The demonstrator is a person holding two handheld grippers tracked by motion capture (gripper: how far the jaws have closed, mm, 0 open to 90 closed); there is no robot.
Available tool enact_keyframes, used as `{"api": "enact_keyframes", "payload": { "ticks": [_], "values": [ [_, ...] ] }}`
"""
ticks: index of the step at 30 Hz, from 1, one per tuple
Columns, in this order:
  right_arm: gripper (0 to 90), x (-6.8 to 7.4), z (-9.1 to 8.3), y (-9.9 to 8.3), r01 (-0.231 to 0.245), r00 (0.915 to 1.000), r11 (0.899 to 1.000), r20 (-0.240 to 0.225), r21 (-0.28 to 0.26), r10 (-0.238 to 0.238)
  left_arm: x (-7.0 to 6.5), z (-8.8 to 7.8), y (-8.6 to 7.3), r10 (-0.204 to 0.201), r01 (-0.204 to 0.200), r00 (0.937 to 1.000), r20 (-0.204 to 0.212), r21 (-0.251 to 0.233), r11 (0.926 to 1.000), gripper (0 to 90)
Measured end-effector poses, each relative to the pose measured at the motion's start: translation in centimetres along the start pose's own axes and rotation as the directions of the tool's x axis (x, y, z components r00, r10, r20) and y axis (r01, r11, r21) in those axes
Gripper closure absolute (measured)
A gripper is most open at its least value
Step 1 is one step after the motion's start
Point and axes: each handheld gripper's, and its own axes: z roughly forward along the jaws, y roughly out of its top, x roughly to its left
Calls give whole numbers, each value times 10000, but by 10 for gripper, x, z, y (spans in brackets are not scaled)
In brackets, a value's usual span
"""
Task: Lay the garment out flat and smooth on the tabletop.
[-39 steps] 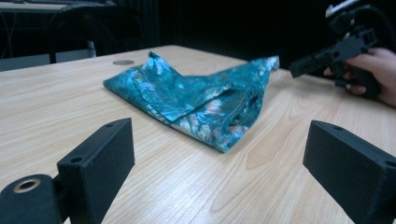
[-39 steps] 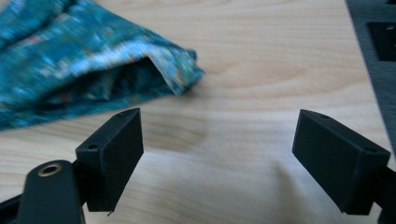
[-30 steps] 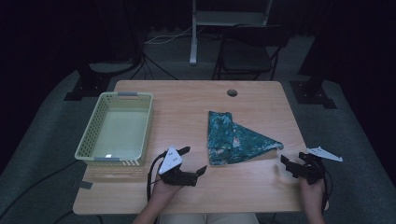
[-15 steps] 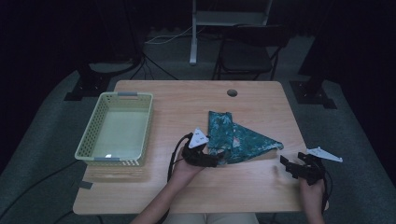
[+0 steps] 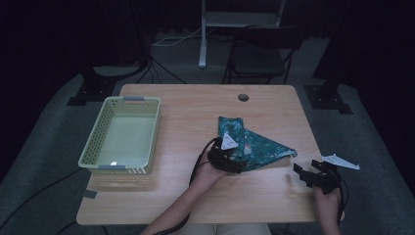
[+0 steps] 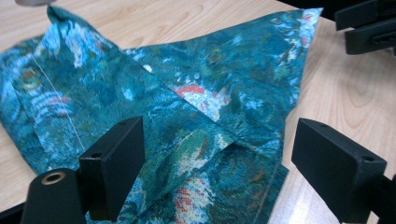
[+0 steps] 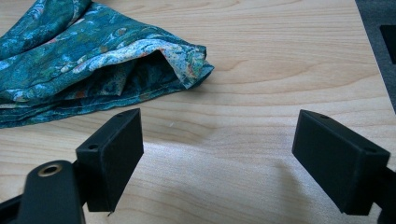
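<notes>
A teal patterned cloth (image 5: 254,144) lies folded on the wooden table, right of centre. My left gripper (image 5: 234,164) hovers at the cloth's near-left edge. Its jaws stand wide apart over the fabric (image 6: 205,102), holding nothing. My right gripper (image 5: 306,175) is near the table's front right, just off the cloth's pointed corner (image 7: 191,65). It is open, with bare wood between its jaws. The other gripper's dark jaws (image 6: 369,23) show at the far side of the cloth in the left gripper view.
A pale green plastic basket (image 5: 149,147) sits on the left of the table (image 5: 186,105), with nothing in it. A round cable hole (image 5: 243,97) lies near the back edge. A chair and stands are on the floor behind.
My left gripper has moved right from the table's front left onto the cloth's near edge. The right gripper has barely shifted.
</notes>
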Motion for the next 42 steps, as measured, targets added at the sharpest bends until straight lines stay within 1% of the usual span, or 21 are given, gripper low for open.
{"api": "enact_keyframes", "payload": {
  "ticks": [2,4,7,9,11,12,14,17,19,23,25,27,29,30,31,32,33,34,35,37,42],
  "values": [
    [160,0,0,0,37,10000,10000,25,37,-38,2,4,-1,1,2,9998,-187,152,9999,184],
    [159,1,1,0,73,10000,10000,39,53,-74,5,6,-3,-88,88,10000,36,137,9999,308],
    [160,1,1,0,83,10000,9999,22,91,-83,7,8,-5,174,-176,9998,61,299,9994,463],
    [160,1,1,0,79,10000,9999,30,120,-80,7,8,-5,271,-272,9996,35,388,9989,525],
    [160,1,1,0,83,10000,9999,26,133,-83,6,8,-5,513,-507,9986,-106,458,9977,655],
    [160,1,1,0,85,10000,9999,29,133,-85,5,7,-4,527,-520,9985,-140,454,9976,735],
    [160,1,1,0,83,10000,9999,25,131,-83,6,4,-4,477,-467,9986,-248,374,9982,821],
    [160,1,1,0,75,10000,9999,10,145,-76,8,-3,-3,411,-405,9987,-296,212,9990,852],
    [160,1,1,1,82,10000,9998,8,169,-82,10,-10,-2,305,-307,9988,-372,-54,9995,854],
    [160,1,2,1,77,10000,9998,-18,172,-77,15,-27,-2,-21,-50,9953,-972,-723,9974,853],
    [159,1,1,1,60,10000,9999,-37,161,-59,18,-36,-4,-142,34,9926,-1207,-887,9960,852],
    [160,1,2,1,65,10000,9998,-35,192,-64,22,-43,-8,-372,235,9899,-1367,-1003,9947,849],
    [159,1,2,1,92,10000,9997,-25,227,-92,26,-51,-14,-790,595,9847,-1552,-1265,9902,847],
    [159,1,2,1,92,10000,9997,-25,227,-92,26,-51,-14,-790,595,9847,-1552,-1265,9902,842],
    [160,1,2,1,98,9999,9997,-23,226,-97,33,-58,-21,-1299,1068,9805,-1474,-1546,9822,842],
    [160,0,2,1,47,10000,9998,-60,216,-46,39,-65,-28,-1500,1260,9754,-1613,-1498,9807,842],
    [160,0,2,1,24,10000,9998,-60,221,-23,42,-68,-32,-1417,1179,9717,-1889,-1318,9842,842],
    [160,0,2,1,24,10000,9998,-60,221,-23,42,-68,-32,-1417,1179,9717,-1889,-1318,9842,842],
    [160,0,2,1,7,10000,9997,-69,227,-5,48,-72,-40,-1535,1347,9672,-2022,-1037,9854,842],
    [160,0,2,1,21,10000,9996,-64,267,-19,54,-77,-51,-1800,1658,9597,-2156,-825,9827,842],
    [160,1,3,1,78,10000,9993,-34,366,-77,59,-95,-74,-1977,1911,9493,-2446,-506,9803,840]
  ]
}}
